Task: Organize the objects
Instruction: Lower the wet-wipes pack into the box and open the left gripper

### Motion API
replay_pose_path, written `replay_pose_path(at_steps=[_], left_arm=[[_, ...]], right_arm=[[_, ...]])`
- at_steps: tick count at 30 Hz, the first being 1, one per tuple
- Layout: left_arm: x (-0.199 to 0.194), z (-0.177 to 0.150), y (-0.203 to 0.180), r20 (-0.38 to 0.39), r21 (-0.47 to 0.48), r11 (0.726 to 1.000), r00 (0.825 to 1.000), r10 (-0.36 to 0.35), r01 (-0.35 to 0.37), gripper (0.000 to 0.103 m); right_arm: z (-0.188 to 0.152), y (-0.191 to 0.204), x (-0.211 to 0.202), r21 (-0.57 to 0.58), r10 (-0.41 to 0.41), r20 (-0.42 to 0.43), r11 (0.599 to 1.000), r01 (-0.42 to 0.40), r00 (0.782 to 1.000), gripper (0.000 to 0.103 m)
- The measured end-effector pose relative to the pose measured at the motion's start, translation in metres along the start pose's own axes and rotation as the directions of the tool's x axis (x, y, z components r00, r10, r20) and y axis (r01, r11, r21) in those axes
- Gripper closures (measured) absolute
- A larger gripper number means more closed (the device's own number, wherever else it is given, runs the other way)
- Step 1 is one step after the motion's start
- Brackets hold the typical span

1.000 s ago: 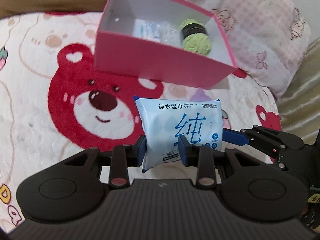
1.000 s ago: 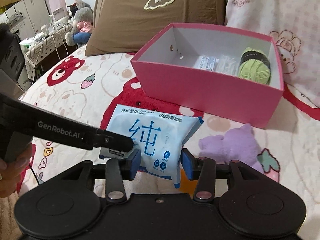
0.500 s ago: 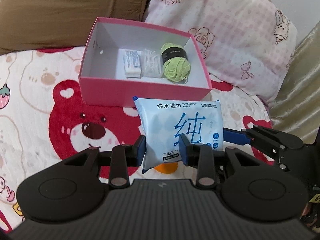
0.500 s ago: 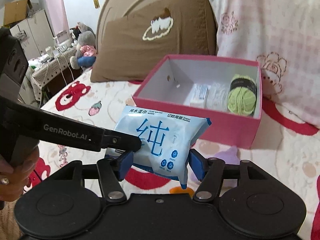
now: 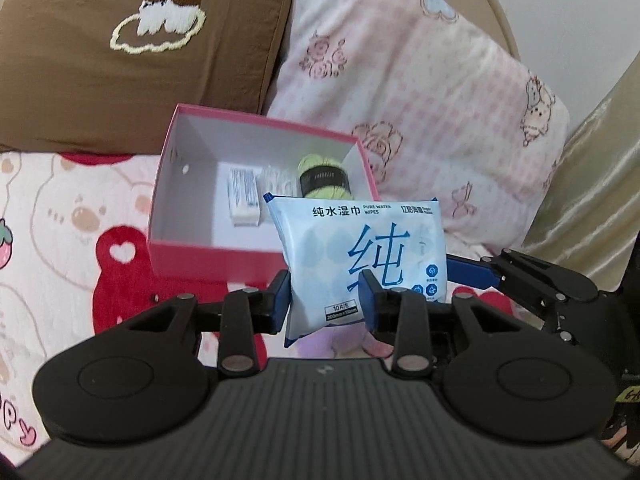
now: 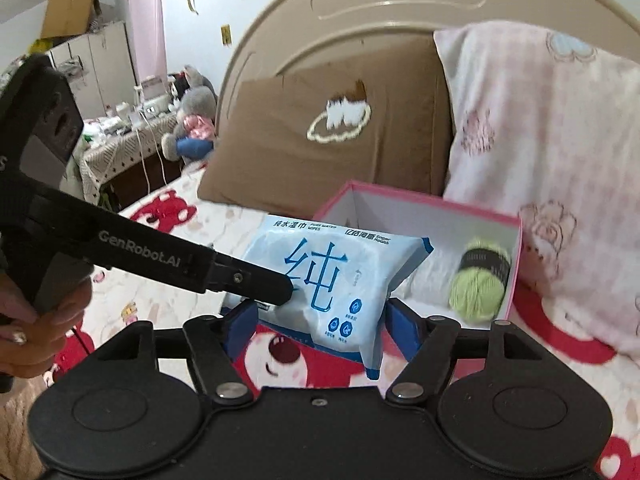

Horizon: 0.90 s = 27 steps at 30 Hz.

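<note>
Pale-blue plastic pack of wet wipes (image 5: 360, 260), soft, printed with a large blue character: held upright in the air, in front of the near wall of the pink cardboard box (image 5: 208, 256), above the bed.

Left tool (image 5: 324, 300): black body, blue pads, pinching the pack's lower left part; the pads press from either side. The tool points level toward the box. In the right wrist view its long black finger (image 6: 240, 278) reaches in from the left, and a bare hand (image 6: 36, 320) grips its handle at the frame's left edge.

Right tool (image 6: 316, 320): blue pads spread, one on either side of the pack's lower edge; whether they touch it cannot be told.

Box contents: ball of light-green yarn with a black band (image 5: 324, 178), small white packet (image 5: 242, 196), clear crinkled wrapper (image 5: 276, 180) between them.

Surroundings: white bedspread with red bear print (image 5: 80, 248), brown pillow with embroidered cloud (image 5: 140, 48), pink checked pillow (image 5: 420, 112).
</note>
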<state>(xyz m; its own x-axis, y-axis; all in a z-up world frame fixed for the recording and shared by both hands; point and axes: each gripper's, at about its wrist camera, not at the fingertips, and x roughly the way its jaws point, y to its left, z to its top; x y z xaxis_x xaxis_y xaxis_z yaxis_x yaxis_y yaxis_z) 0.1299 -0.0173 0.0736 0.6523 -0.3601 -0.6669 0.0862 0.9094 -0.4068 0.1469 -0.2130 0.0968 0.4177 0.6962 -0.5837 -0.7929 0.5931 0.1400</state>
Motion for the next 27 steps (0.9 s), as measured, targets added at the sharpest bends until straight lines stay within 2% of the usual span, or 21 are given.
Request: replay_pose_path(at_steps=[8, 11, 14, 17, 19, 21, 24, 27], left_arm=[[0.035, 0.034, 0.0, -0.007, -0.007, 0.999, 0.999, 0.035, -0.035, 0.067], [0.044, 0.047, -0.003, -0.014, 0.017, 0.998, 0.998, 0.055, -0.054, 0.068], [0.056, 0.059, -0.003, -0.029, 0.018, 0.998, 0.997, 0.067, -0.066, 0.069], [0.072, 0.066, -0.001, -0.044, 0.017, 0.996, 0.995, 0.09, -0.089, 0.068], [0.085, 0.069, 0.002, -0.059, 0.015, 0.995, 0.993, 0.104, -0.103, 0.068], [0.093, 0.07, 0.006, -0.06, -0.009, 0.995, 0.993, 0.1, -0.101, 0.069], [0.1, 0.068, 0.005, -0.057, 0.012, 0.994, 0.992, 0.112, -0.112, 0.069], [0.11, 0.069, 0.006, -0.051, 0.032, 0.987, 0.986, 0.159, -0.158, 0.069]], right_arm=[[0.028, -0.027, 0.022, -0.01, -0.008, -0.027, 1.0, 0.008, 1.0, 0.028], [0.037, -0.045, 0.034, -0.01, 0.034, -0.022, 0.999, -0.034, 0.999, 0.028], [0.044, -0.064, 0.043, 0.041, 0.081, -0.023, 0.996, -0.08, 0.996, 0.03], [0.047, -0.084, 0.054, 0.101, 0.113, -0.028, 0.989, -0.109, 0.993, 0.037], [0.048, -0.093, 0.065, 0.119, 0.108, -0.05, 0.988, -0.102, 0.993, 0.048], [0.047, -0.1, 0.078, 0.126, 0.099, -0.087, 0.988, -0.088, 0.991, 0.055], [0.043, -0.111, 0.096, 0.161, 0.085, -0.134, 0.985, -0.063, 0.987, 0.058], [0.039, -0.124, 0.108, 0.246, 0.129, -0.158, 0.965, -0.087, 0.979, 0.058]])
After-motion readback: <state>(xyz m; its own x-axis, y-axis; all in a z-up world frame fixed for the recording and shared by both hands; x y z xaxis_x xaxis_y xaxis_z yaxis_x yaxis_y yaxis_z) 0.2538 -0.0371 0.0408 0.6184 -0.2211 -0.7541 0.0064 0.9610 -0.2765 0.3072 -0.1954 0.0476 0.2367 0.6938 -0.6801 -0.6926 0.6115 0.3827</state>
